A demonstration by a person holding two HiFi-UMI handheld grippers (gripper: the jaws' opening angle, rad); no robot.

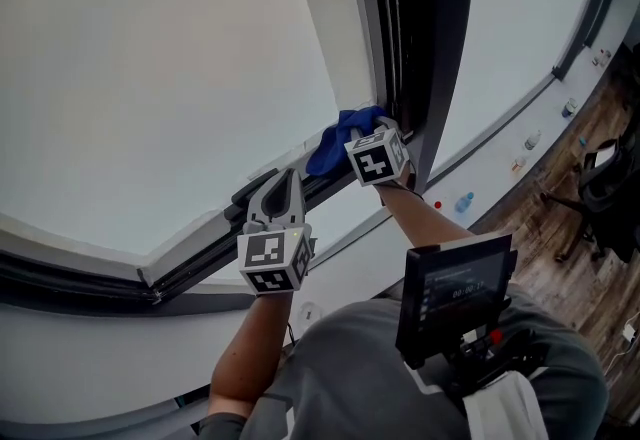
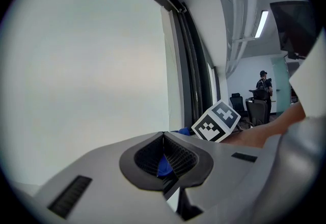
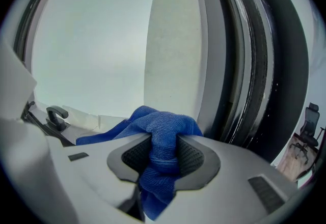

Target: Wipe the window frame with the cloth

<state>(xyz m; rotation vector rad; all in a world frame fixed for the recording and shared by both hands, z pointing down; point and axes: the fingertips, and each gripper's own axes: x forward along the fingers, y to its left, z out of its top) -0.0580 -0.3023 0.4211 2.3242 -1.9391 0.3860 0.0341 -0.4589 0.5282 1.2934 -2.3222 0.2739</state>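
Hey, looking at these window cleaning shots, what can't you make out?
Right gripper view: where the cloth, clamped in the right gripper, meets the window frame; its own bunch covers that.
Left gripper view: whether the blue speck between the shut pads of the left gripper is pinched or lies beyond.
Head view: items on the sill, too small; text on the screen, blurred.
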